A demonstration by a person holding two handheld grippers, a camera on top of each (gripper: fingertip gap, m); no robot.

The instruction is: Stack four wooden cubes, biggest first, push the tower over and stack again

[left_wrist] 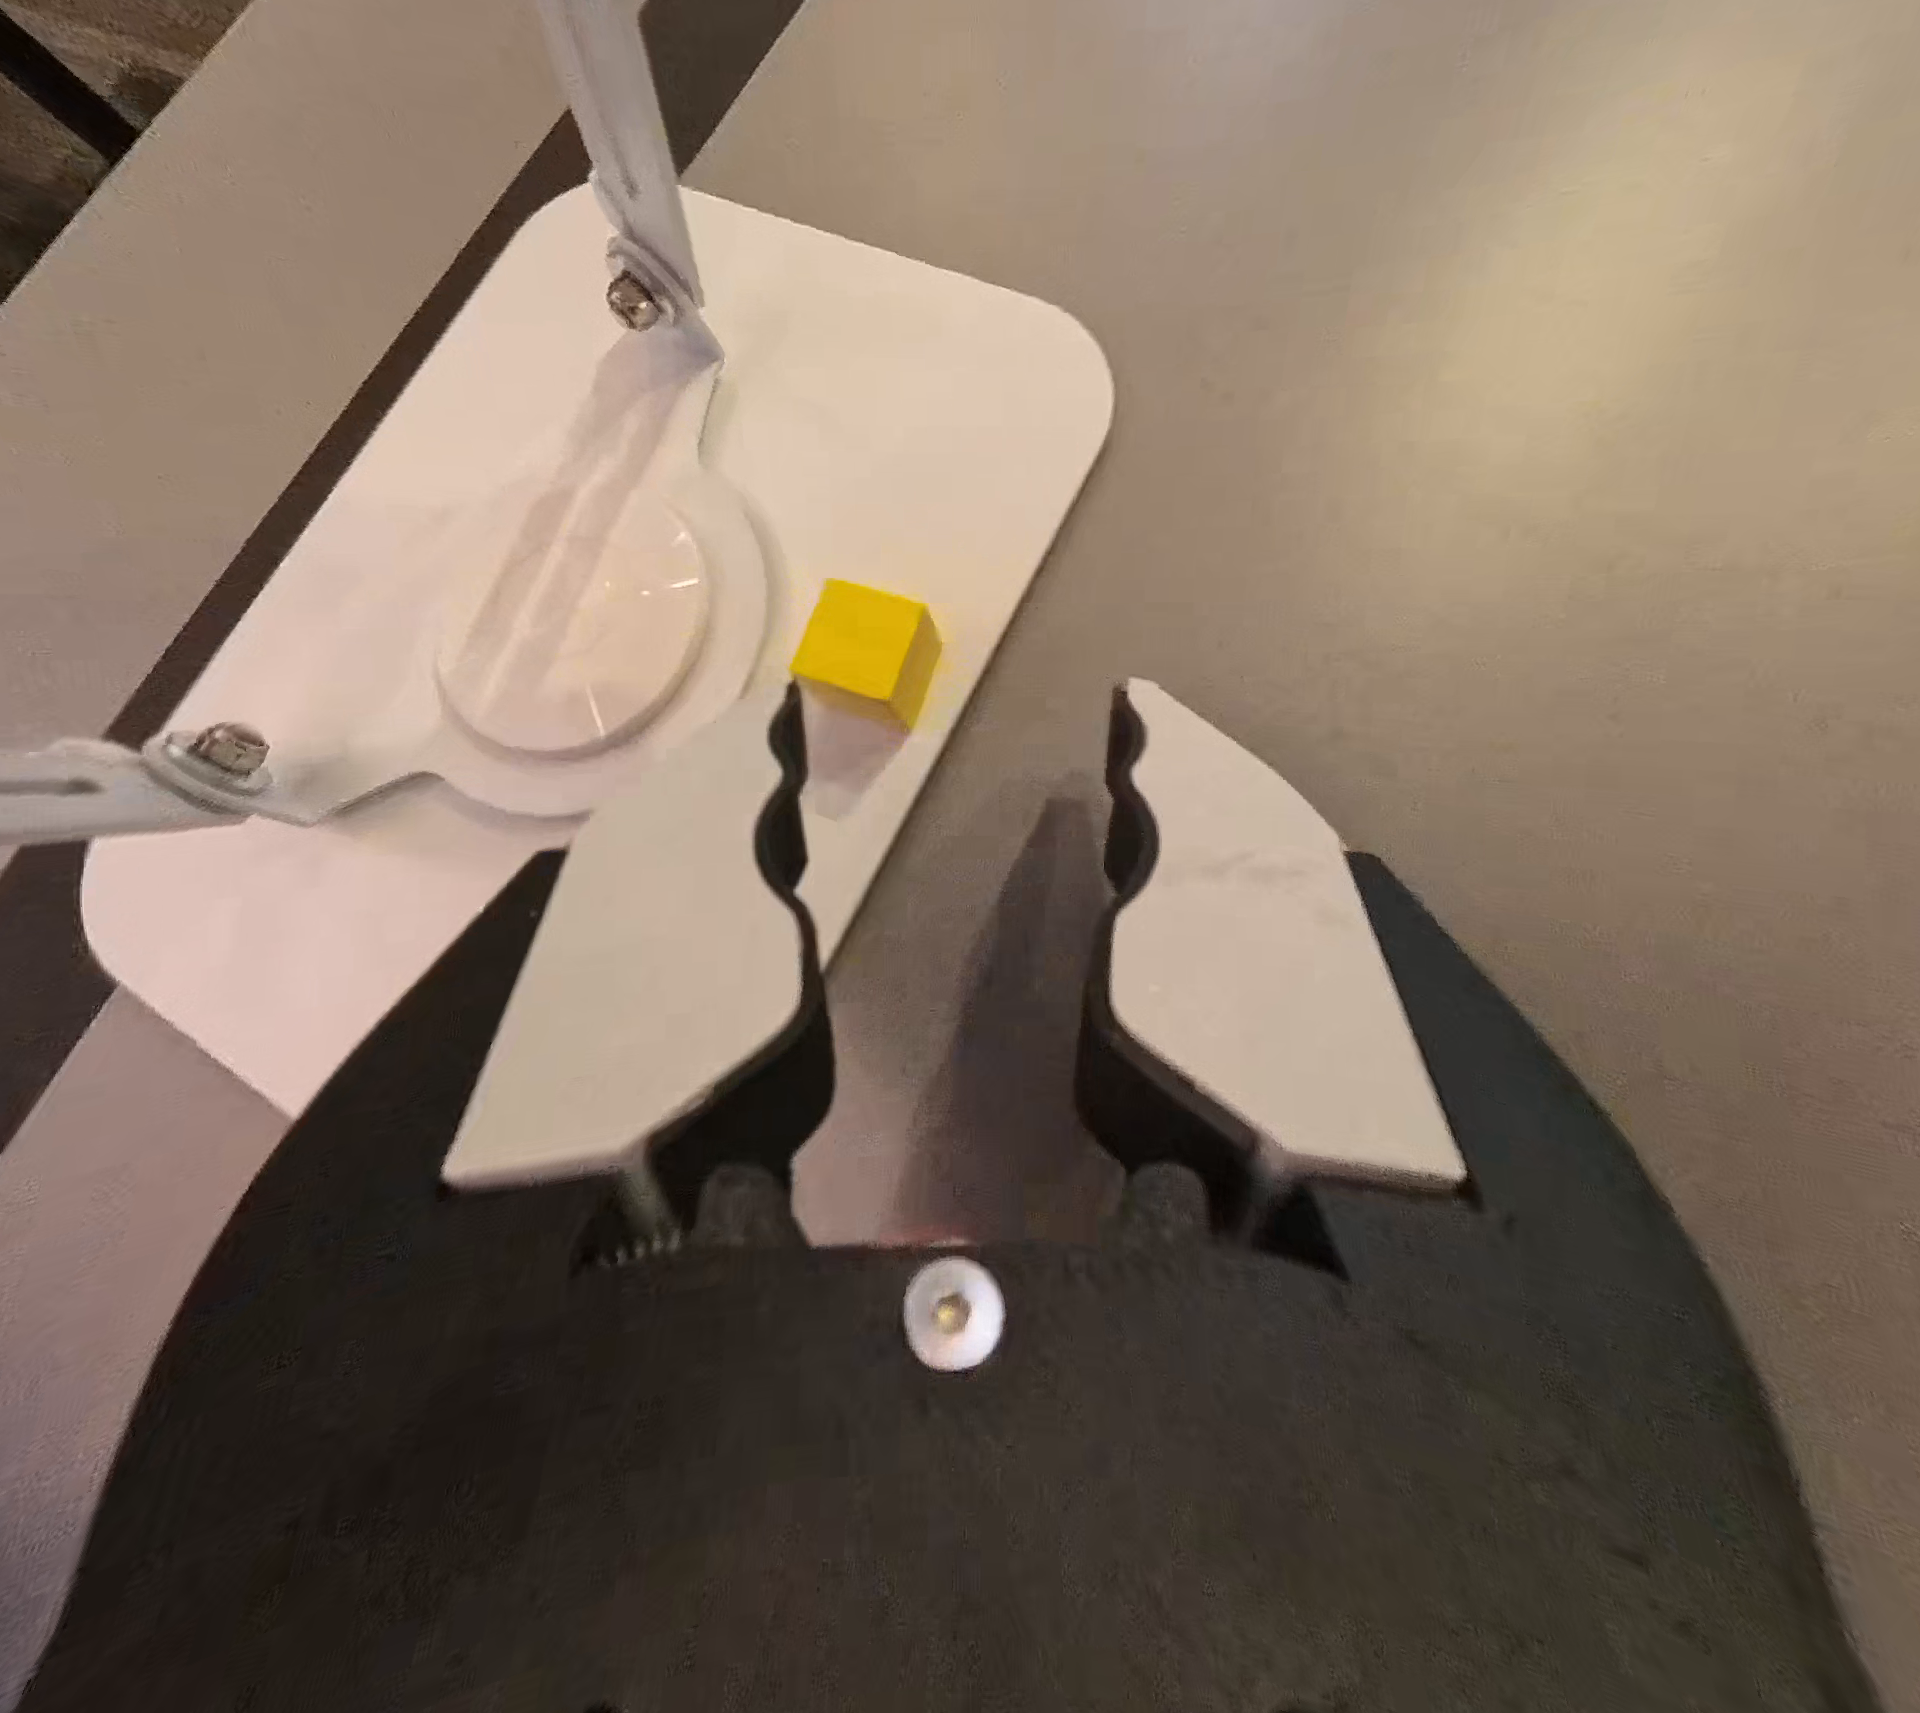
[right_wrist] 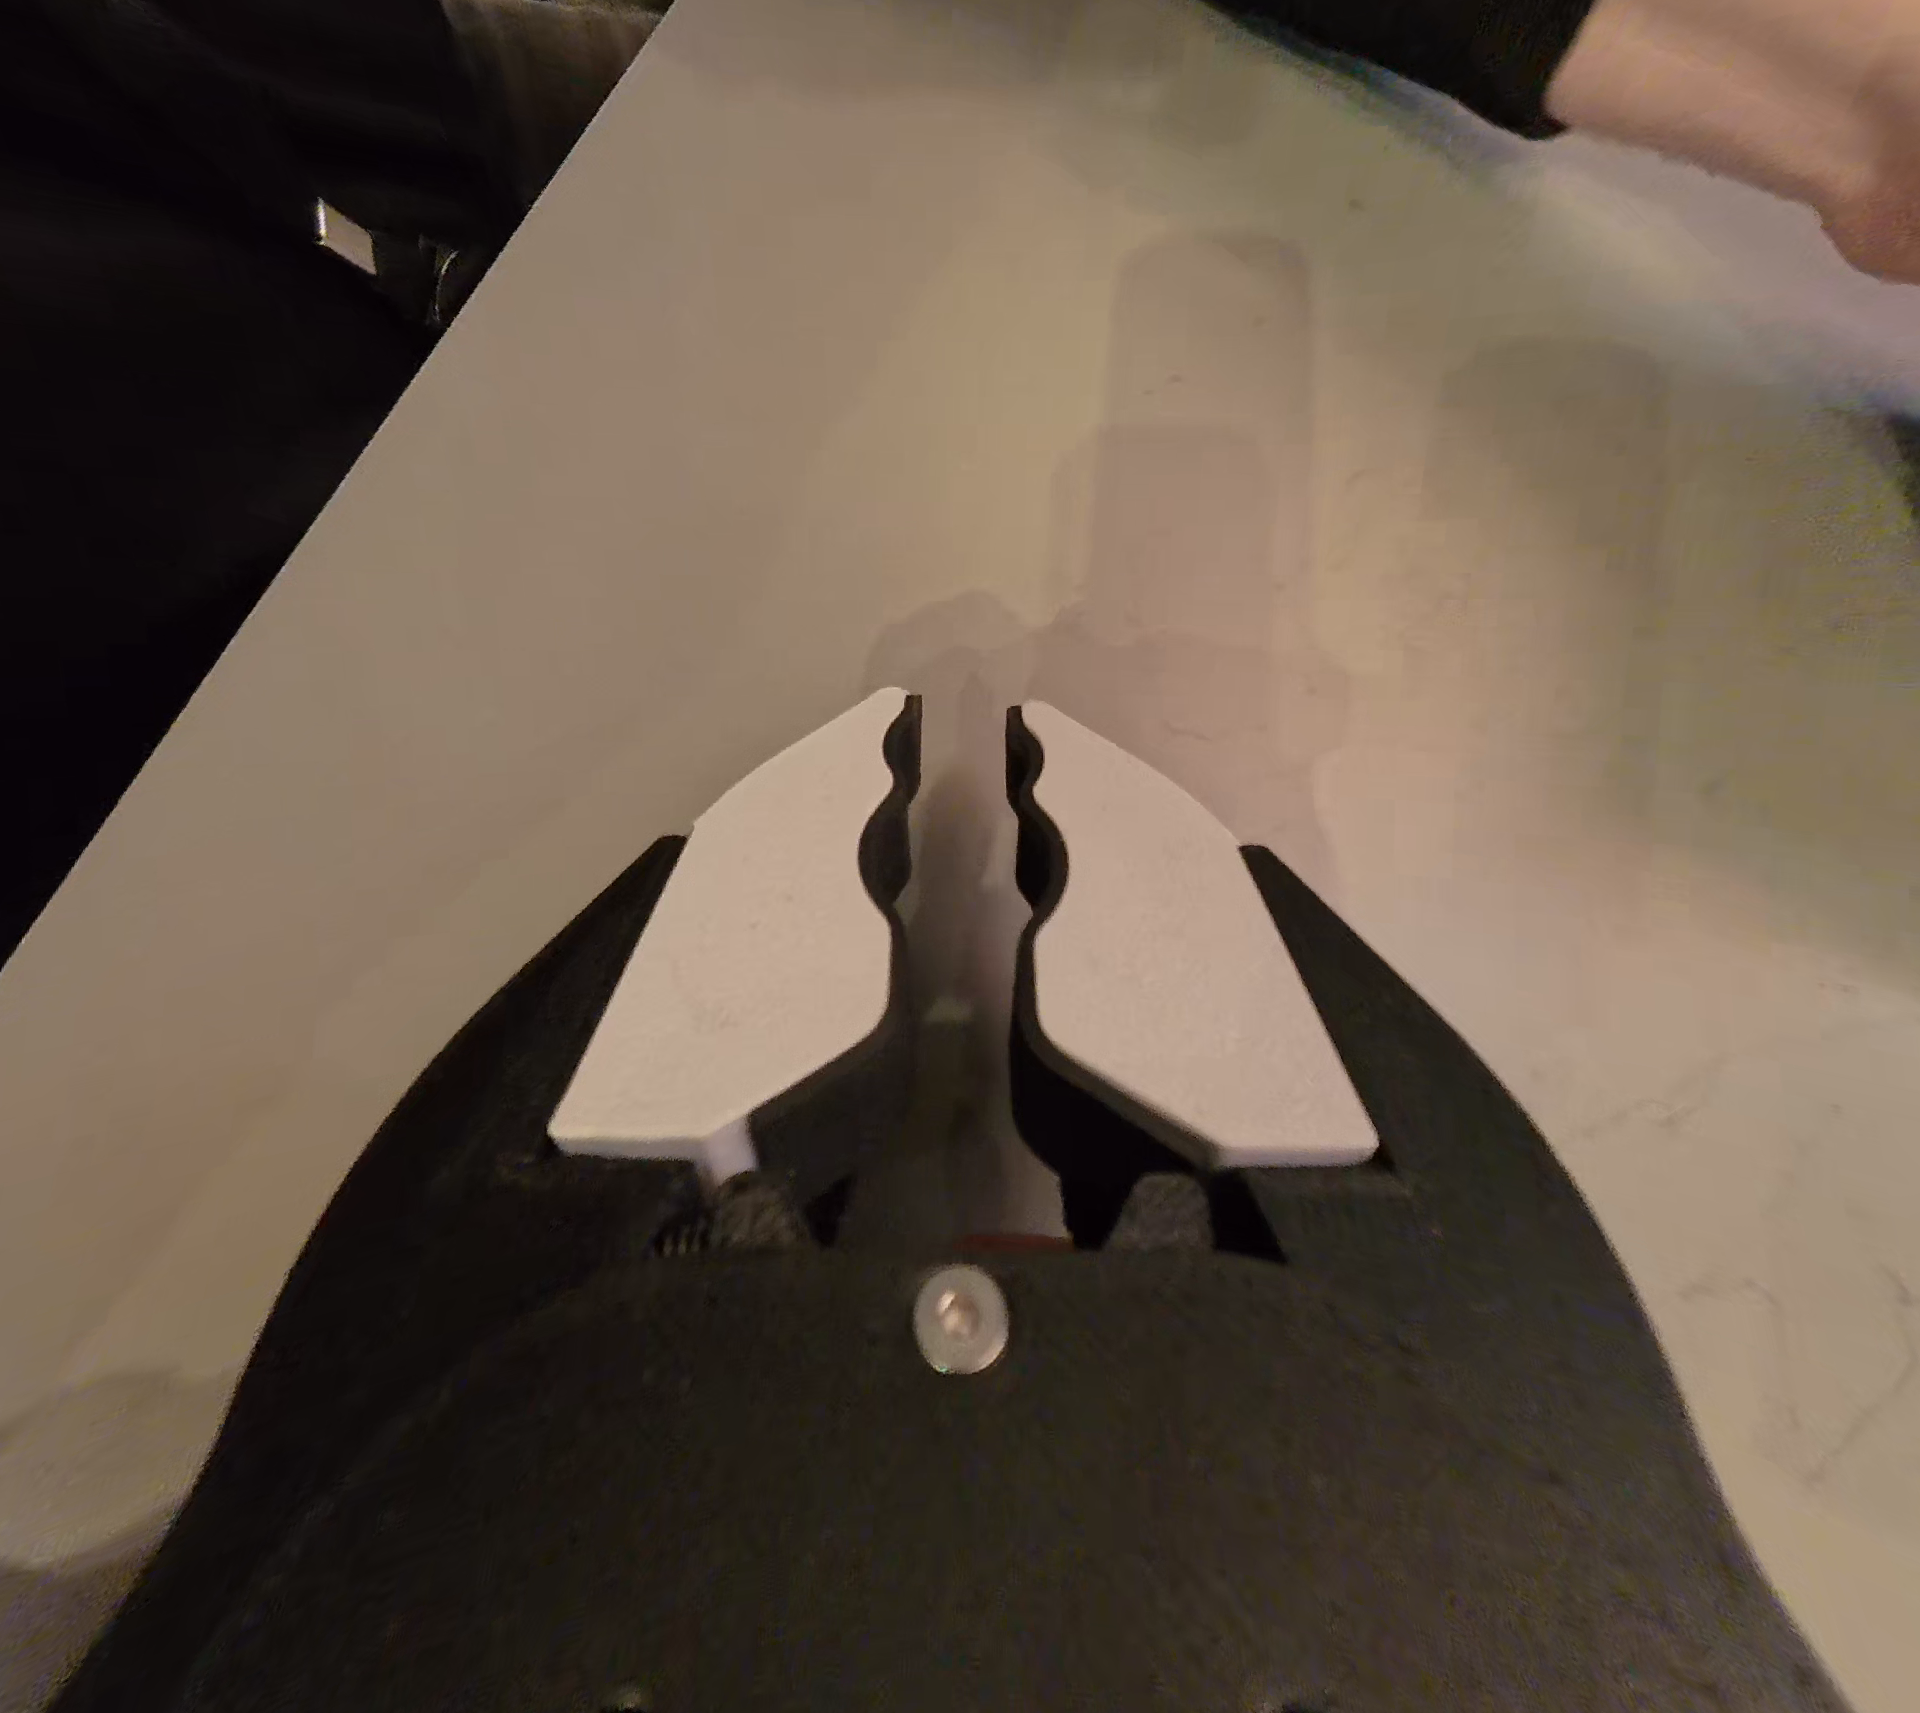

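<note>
one yellow cube (left_wrist: 865,648) shows; the other three lie out of view.

Grey table (left_wrist: 1455,313), smooth, faintly glossy. Directly on it: white rounded board (left_wrist: 914,437), near the far edge. On the board: yellow cube (left_wrist: 862,645), just beside a round clear lens (left_wrist: 582,624) on white brackets.

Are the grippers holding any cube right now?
No, nothing is held. The left gripper is open, with the yellow cube lying just ahead on the white plate. The right gripper is empty.
</note>
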